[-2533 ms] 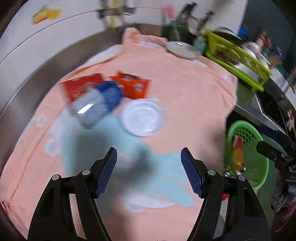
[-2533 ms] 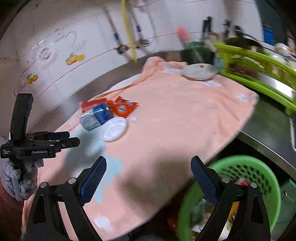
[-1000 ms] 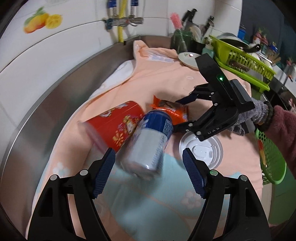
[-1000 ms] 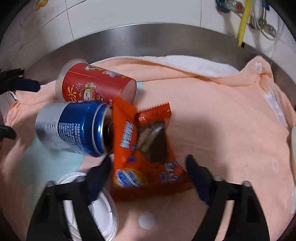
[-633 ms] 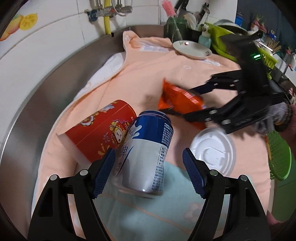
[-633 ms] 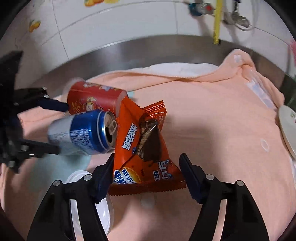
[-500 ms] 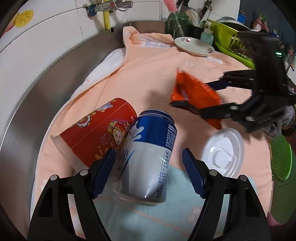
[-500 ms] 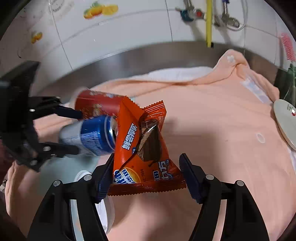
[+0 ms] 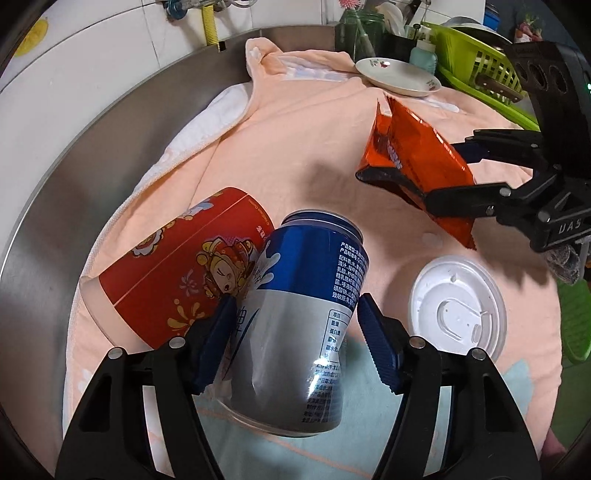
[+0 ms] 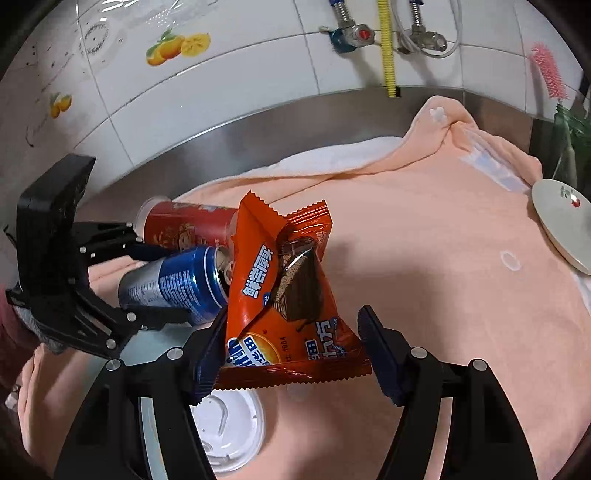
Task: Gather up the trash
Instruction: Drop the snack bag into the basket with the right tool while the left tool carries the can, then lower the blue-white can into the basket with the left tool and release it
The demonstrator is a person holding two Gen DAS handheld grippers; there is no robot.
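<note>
My left gripper [image 9: 295, 343] is shut on a blue and silver drink can [image 9: 306, 306] and holds it just above the towel; it also shows in the right wrist view [image 10: 177, 284]. My right gripper [image 10: 291, 347] is shut on an orange snack wrapper [image 10: 288, 295], lifted off the towel, also seen in the left wrist view [image 9: 417, 166]. A red paper cup [image 9: 177, 277] lies on its side to the left of the can. A white plastic lid [image 9: 458, 310] lies flat on the towel, to the right of the can.
A peach towel [image 9: 295, 129] covers the steel counter. A small plate [image 9: 399, 77] sits at its far end by a green dish rack [image 9: 476, 66]. A green basket [image 9: 576, 321] shows at the right edge. Tiled wall and taps [image 10: 369, 33] stand behind.
My left gripper has closed on the can and tipped it up. My right gripper has lifted the wrapper off the towel and drawn it to the right, away from the can.
</note>
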